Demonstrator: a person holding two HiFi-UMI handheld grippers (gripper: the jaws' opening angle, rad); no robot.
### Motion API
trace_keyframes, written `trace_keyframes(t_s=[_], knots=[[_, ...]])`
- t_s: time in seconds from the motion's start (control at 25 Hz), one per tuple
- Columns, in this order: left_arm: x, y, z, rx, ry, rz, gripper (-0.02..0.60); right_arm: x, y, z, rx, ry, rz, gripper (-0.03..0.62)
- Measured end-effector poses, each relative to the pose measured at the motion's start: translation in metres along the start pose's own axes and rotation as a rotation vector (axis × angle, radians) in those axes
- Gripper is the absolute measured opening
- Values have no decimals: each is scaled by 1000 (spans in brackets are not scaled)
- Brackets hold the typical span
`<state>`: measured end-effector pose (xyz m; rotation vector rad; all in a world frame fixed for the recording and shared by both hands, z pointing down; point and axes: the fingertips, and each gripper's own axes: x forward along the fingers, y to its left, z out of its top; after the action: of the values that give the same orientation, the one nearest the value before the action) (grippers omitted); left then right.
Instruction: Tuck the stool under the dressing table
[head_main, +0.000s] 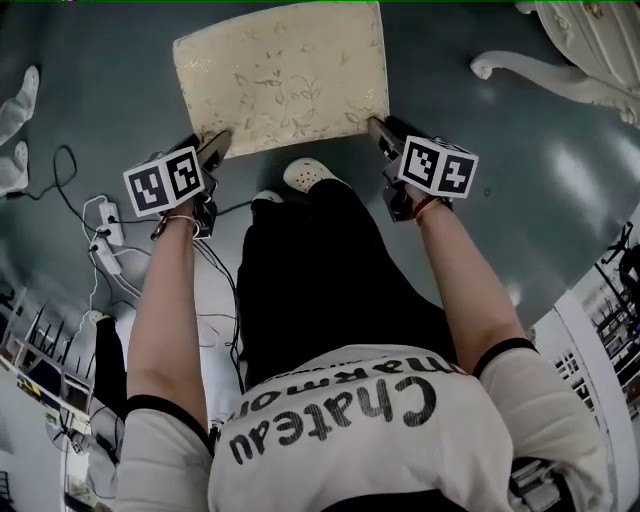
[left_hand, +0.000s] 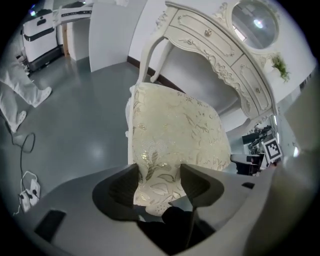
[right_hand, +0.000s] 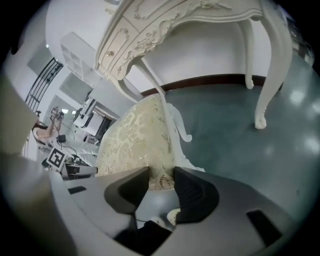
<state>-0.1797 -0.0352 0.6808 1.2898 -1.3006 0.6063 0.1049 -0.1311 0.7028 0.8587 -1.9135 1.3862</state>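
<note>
The stool (head_main: 285, 75) has a square cream cushion with a gold leaf pattern and stands on the grey floor in front of me. My left gripper (head_main: 215, 146) is at its near left corner; in the left gripper view the cushion corner (left_hand: 165, 150) fills the gap of the gripper (left_hand: 159, 172) and touches both pads. My right gripper (head_main: 380, 130) is at the near right corner, and the gripper (right_hand: 161, 175) is shut on the stool's edge (right_hand: 135, 140). The white carved dressing table (head_main: 590, 35) stands at the upper right, beyond the stool (left_hand: 210, 45) (right_hand: 165, 20).
A curved table leg (head_main: 540, 75) reaches onto the floor right of the stool. A power strip with cables (head_main: 105, 235) lies at my left. My shoe (head_main: 310, 175) sits just behind the stool. White shelving (head_main: 600, 330) stands at the lower right.
</note>
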Motion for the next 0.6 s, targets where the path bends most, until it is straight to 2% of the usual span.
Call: trace_keyframes(t_s=[0.08, 0.2, 0.24, 0.36, 0.48, 0.6], knots=[[-2, -2, 1, 11, -50, 20, 282, 1, -3, -5, 26, 1, 47, 170], [-19, -5, 6, -50, -225, 126, 281, 22, 1, 21, -68, -7, 180, 170], [-22, -7, 6, -53, -259, 156, 281, 26, 0, 26, -87, -25, 199, 170], [-21, -12, 0, 3, -261, 193, 281, 22, -7, 10, -35, -72, 191, 169], [-20, -8, 5, 64, -261, 194, 282, 24, -9, -9, 37, -103, 184, 169], [-22, 3, 22, 121, -262, 184, 281, 33, -1, -12, 82, -141, 169, 167]])
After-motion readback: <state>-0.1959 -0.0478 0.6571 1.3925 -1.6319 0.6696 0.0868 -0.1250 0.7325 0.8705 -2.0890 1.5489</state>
